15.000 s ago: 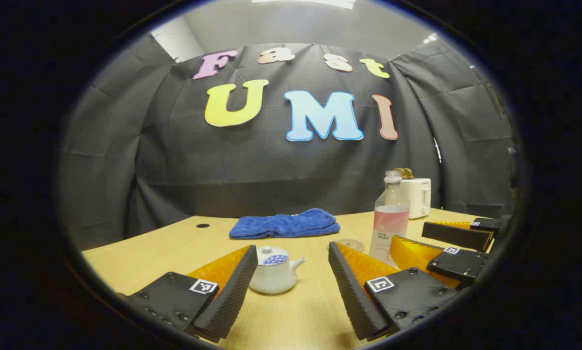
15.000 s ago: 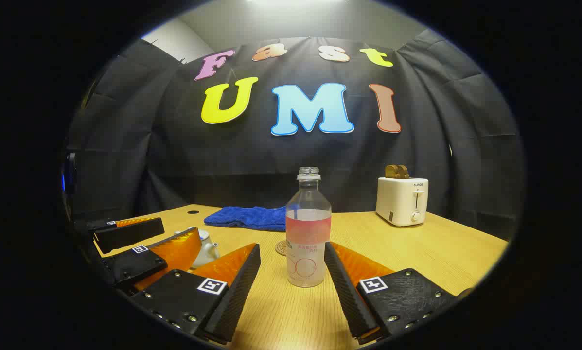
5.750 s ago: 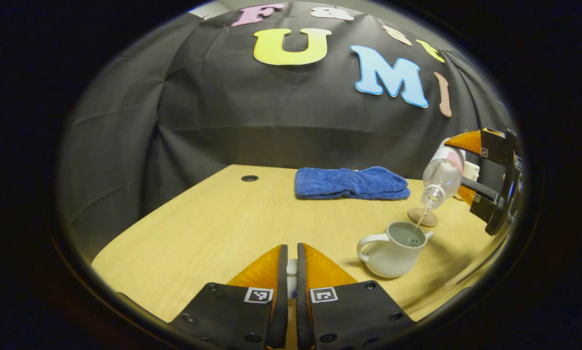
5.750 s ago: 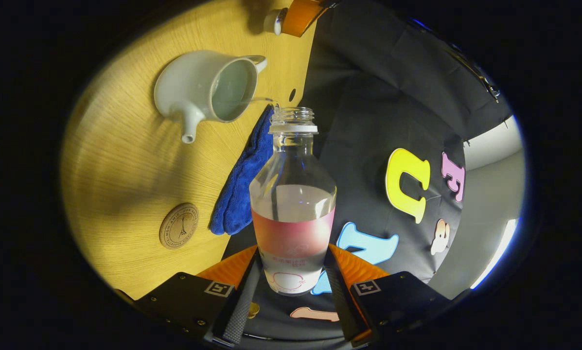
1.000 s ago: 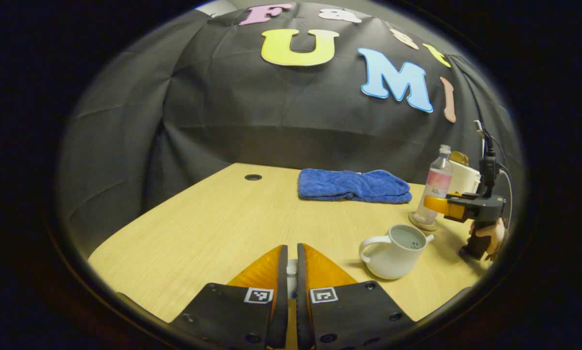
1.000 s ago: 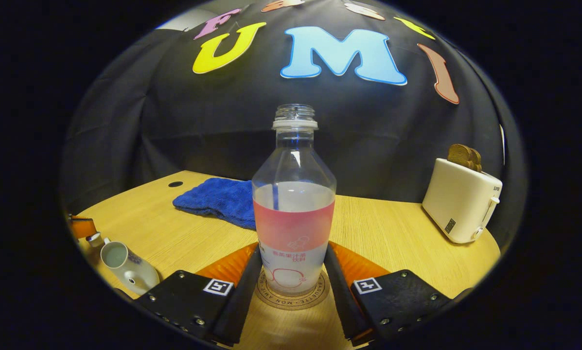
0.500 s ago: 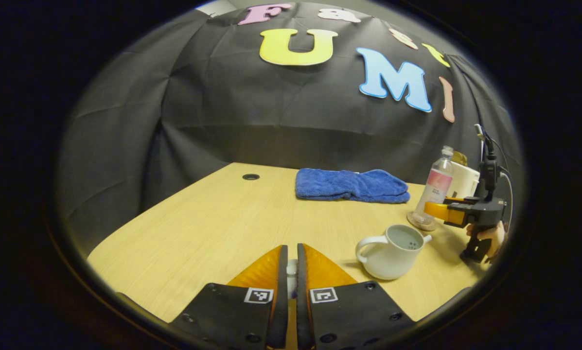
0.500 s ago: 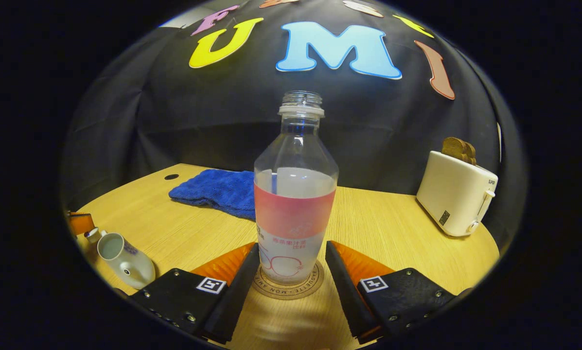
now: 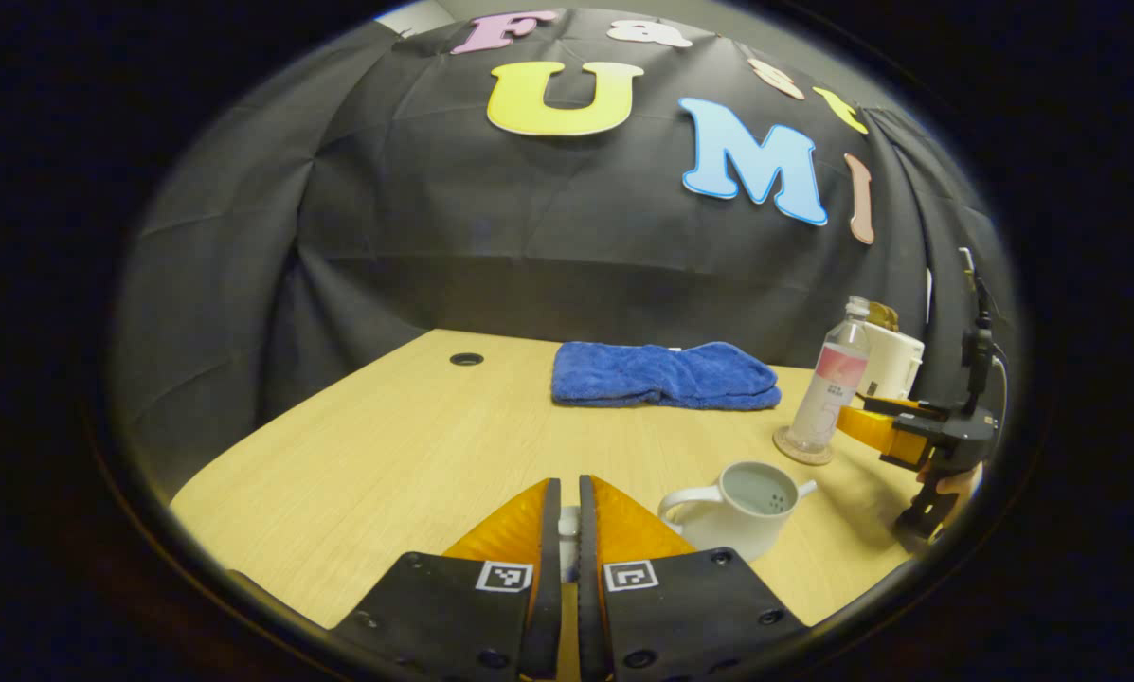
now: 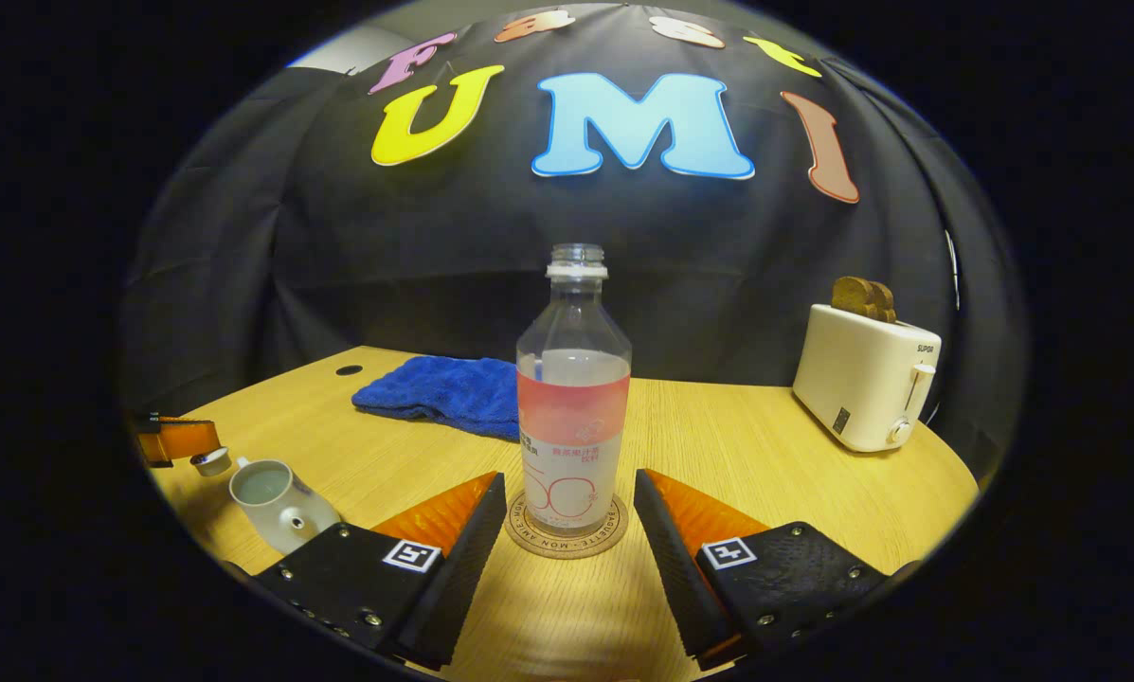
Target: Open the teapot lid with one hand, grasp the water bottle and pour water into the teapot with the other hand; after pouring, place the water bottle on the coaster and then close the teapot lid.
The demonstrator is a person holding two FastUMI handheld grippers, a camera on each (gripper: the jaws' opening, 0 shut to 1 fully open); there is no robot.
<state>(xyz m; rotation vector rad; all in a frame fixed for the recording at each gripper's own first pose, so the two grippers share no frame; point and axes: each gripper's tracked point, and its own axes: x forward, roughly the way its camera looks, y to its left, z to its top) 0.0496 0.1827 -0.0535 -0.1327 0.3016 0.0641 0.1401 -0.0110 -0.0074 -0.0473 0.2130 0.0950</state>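
Observation:
The clear water bottle (image 10: 574, 417) with a pink label stands upright on the round coaster (image 10: 567, 542). My right gripper (image 10: 568, 478) is open, its fingers apart on either side of the bottle's base and not touching it. To its left sits the white teapot (image 10: 278, 502), lidless with water inside. In the left gripper view the teapot (image 9: 737, 507) is just right of my left gripper (image 9: 567, 488), which is shut on the small white lid (image 9: 567, 547). The bottle (image 9: 827, 393) and the right gripper (image 9: 893, 431) appear farther right.
A folded blue towel (image 10: 443, 393) lies at the back of the wooden table (image 9: 387, 464). A white toaster (image 10: 865, 379) with bread in it stands at the back right. A cable hole (image 9: 465, 359) is in the far left of the tabletop. A hand (image 9: 955, 483) holds the right gripper.
My right gripper has opened off the bottle and drawn back, leaving it upright on the coaster. My left gripper, still holding the lid, has shifted so the teapot sits closer.

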